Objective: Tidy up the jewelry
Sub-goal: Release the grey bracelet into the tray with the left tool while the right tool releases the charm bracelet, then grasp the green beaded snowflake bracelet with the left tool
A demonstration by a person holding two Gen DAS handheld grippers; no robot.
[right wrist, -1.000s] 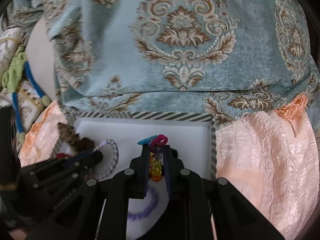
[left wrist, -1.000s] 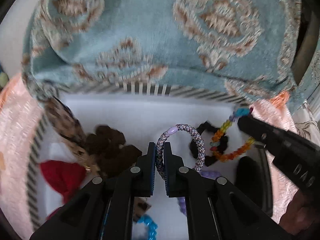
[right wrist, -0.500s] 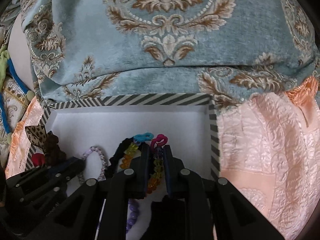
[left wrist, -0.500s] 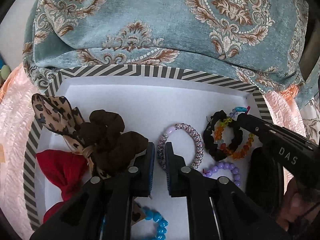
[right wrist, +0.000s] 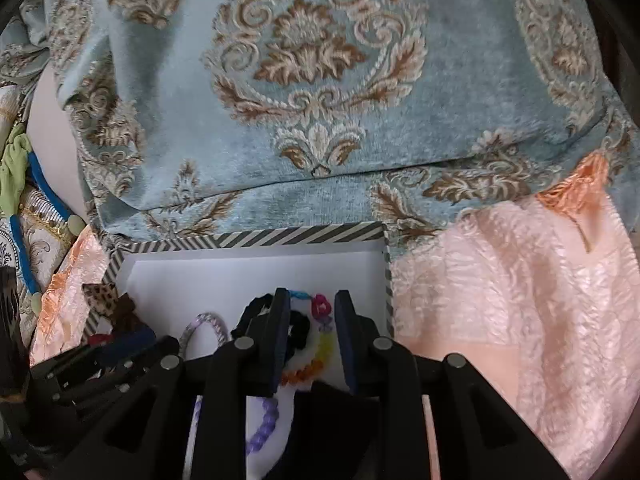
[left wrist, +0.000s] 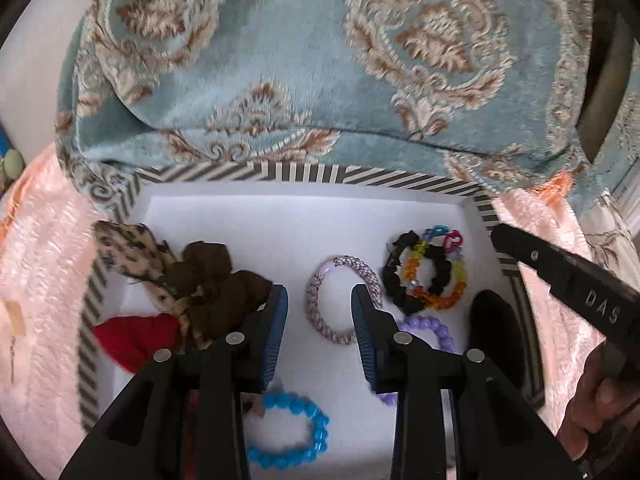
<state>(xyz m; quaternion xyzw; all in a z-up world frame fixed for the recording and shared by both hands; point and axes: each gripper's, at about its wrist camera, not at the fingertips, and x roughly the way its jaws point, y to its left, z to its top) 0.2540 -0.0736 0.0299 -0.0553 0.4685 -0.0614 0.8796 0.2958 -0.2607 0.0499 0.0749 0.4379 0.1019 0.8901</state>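
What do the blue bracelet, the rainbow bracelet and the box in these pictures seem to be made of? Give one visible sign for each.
Blue bracelet: probably plastic beads; round, uniformly bright blue, slightly glossy.
Rainbow bracelet: likely translucent plastic links; the orange and yellow pieces look glassy and let light through.
Box: seemingly cardboard, matte white inside with a printed striped rim; thin, straight walls and sharp corners.

Peach quilted cover (right wrist: 520, 304) spread as the carrying surface, filling the right wrist view from 3 to 5 o'clock and showing at 9 and 3 o'clock in the left wrist view. Directly on it: striped-rimmed box (left wrist: 304, 172), white inside, sitting low at 6 o'clock in both views. Blue damask cushion (right wrist: 320, 80) at 12 o'clock, lower edge touching the box's far rim and overlapping the cover's fringed orange edge (right wrist: 576, 192) at 2 o'clock.
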